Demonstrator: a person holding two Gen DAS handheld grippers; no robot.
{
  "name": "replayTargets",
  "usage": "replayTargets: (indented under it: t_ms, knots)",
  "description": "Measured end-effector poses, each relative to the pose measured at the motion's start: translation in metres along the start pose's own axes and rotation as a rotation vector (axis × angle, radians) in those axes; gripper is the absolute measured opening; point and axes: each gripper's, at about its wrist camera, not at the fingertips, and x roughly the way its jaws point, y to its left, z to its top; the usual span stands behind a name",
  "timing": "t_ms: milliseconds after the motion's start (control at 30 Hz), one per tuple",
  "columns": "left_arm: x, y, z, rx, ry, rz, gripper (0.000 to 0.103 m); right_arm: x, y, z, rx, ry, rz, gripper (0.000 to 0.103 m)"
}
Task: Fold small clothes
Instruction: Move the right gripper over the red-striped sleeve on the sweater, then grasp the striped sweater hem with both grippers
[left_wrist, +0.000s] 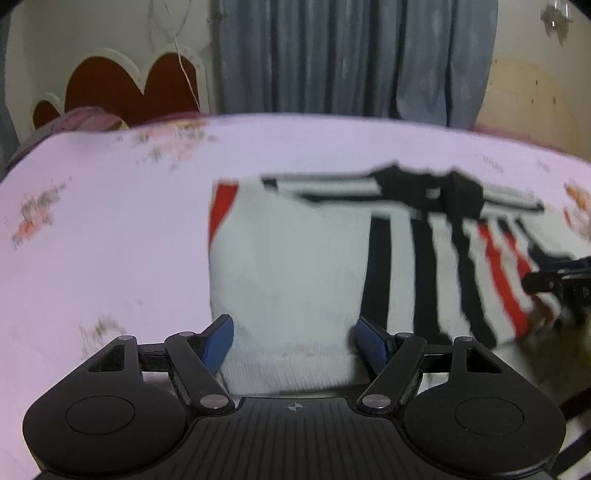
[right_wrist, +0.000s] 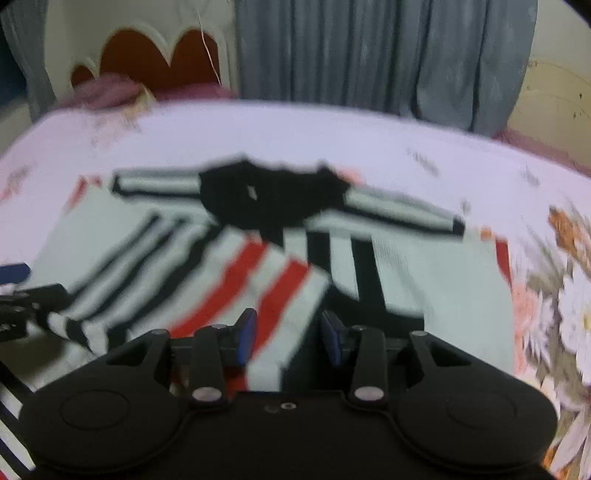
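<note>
Plainly shirt (left_wrist: 295, 266) hem between left gripper (left_wrist: 293, 341) fingers; bedsheet (left_wrist: 92, 240) leftward.

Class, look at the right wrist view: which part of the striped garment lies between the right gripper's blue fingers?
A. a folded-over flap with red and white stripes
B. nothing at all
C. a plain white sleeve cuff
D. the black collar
A: the red-and-white striped flap of the garment runs down between the blue fingers of the right gripper; the black collar lies farther off.
</note>
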Motion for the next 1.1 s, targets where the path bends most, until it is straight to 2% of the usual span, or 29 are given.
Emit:
replayTargets:
  t_ms: [133,300,433,700,933,967,1000,1033,1067,1100]
  knots:
    - [-0.002,-0.001,-0.003,0.008,-0.013,0.009,0.072,0.0,0.002,-0.006,-0.011,-0.015,-0.009,0.037]
    - [-0.03,0.003,-0.008,-0.024,-0.053,-0.015,0.072,-0.022,-0.002,-0.01,-0.007,-0.042,-0.011,0.037]
    - [-0.016,0.005,-0.025,-0.017,0.03,-0.028,0.073,-0.016,-0.011,-0.023,-0.001,-0.012,-0.041,0.038]
    - [-0.015,0.006,-0.033,0.002,-0.008,-0.049,0.073,-0.016,-0.018,-0.027,0.036,-0.027,-0.043,0.039]
    - [-0.024,0.007,-0.03,0.028,-0.006,-0.045,0.075,-0.022,-0.024,-0.028,0.067,-0.017,-0.068,0.041]
    - [-0.029,0.007,-0.03,0.035,-0.014,-0.034,0.078,-0.026,-0.025,-0.028,0.082,-0.026,-0.084,0.042]
    - [-0.033,0.007,-0.031,0.043,-0.023,-0.022,0.09,-0.029,-0.029,-0.029,0.099,-0.039,-0.093,0.043]
    - [-0.036,0.008,-0.034,0.044,-0.028,-0.015,0.093,-0.025,-0.035,-0.031,0.123,-0.021,-0.103,0.043]
    - [-0.039,0.01,-0.037,0.04,-0.023,-0.009,0.094,-0.02,-0.042,-0.033,0.155,0.011,-0.097,0.043]
    - [-0.041,0.011,-0.039,0.037,-0.015,-0.008,0.094,-0.022,-0.05,-0.034,0.199,0.003,-0.07,0.041]
